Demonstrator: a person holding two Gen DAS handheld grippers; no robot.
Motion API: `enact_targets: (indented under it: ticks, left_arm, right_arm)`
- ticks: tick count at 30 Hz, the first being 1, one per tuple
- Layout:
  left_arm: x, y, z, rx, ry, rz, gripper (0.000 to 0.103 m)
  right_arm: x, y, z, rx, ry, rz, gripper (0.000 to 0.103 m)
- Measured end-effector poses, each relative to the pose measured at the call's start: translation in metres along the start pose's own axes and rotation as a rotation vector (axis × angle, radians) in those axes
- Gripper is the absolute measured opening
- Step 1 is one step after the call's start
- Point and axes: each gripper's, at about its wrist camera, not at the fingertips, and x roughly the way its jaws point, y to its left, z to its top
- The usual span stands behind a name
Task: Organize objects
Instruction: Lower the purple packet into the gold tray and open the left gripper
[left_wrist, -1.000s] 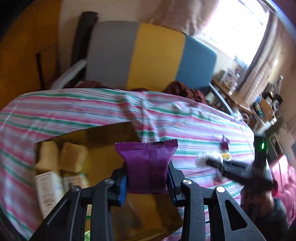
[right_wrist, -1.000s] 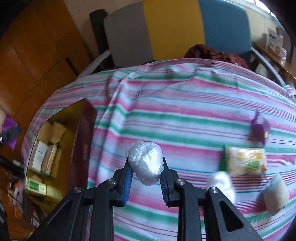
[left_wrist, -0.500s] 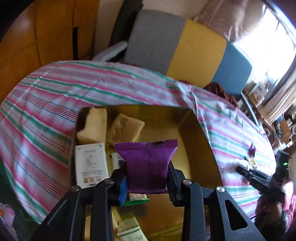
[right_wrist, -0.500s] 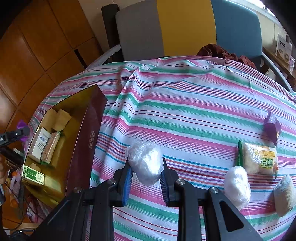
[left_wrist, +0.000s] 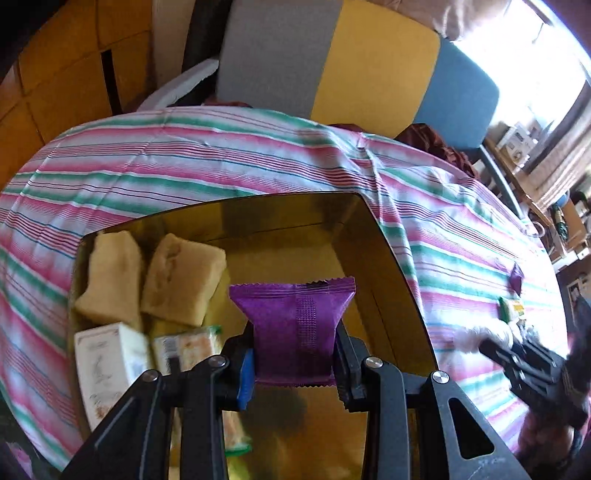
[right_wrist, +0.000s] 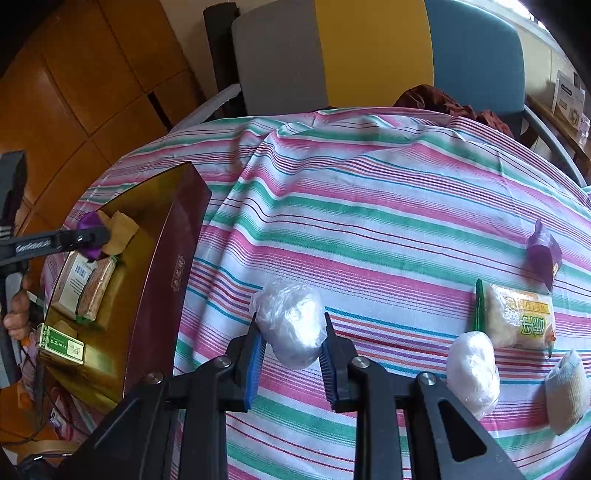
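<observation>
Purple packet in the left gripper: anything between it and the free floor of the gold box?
Nothing visible. The left gripper holds the purple packet above the gold box. The box's right half is bare; the tan pastries and white carton sit along its left side, clear of the drop.

Left gripper (left_wrist: 293, 363): matte black plastic, two angular arms, triangular cut-outs in each. Silver round screw heads at pivots, four on show. Blue ribbed pad on one finger (left_wrist: 245, 380), other pad dark (colour hard to tell). Right gripper (right_wrist: 293, 360): same black build, same silver screws, blue ribbed pads on both fingers (right_wrist: 255, 363). Seen side-on from right camera, left tool shows slim black bar with pale lettering, too small to read. Hand (right_wrist: 16, 312) at frame edge, mostly hidden. Thin black cable low in left corner.
</observation>
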Motion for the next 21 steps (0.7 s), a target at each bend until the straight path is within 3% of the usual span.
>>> enact_targets:
  ticks: [11, 21]
  left_arm:
    - [0.068, 0.003, 0.039, -0.050, 0.089, 0.076, 0.035]
    - [0.079, 0.007, 0.044, -0.048, 0.068, 0.108, 0.039]
  right_arm:
    - [-0.003, 0.001, 0.002, 0.000, -0.008, 0.008, 0.026]
    - [-0.002, 0.001, 0.003, 0.000, -0.009, 0.011, 0.026]
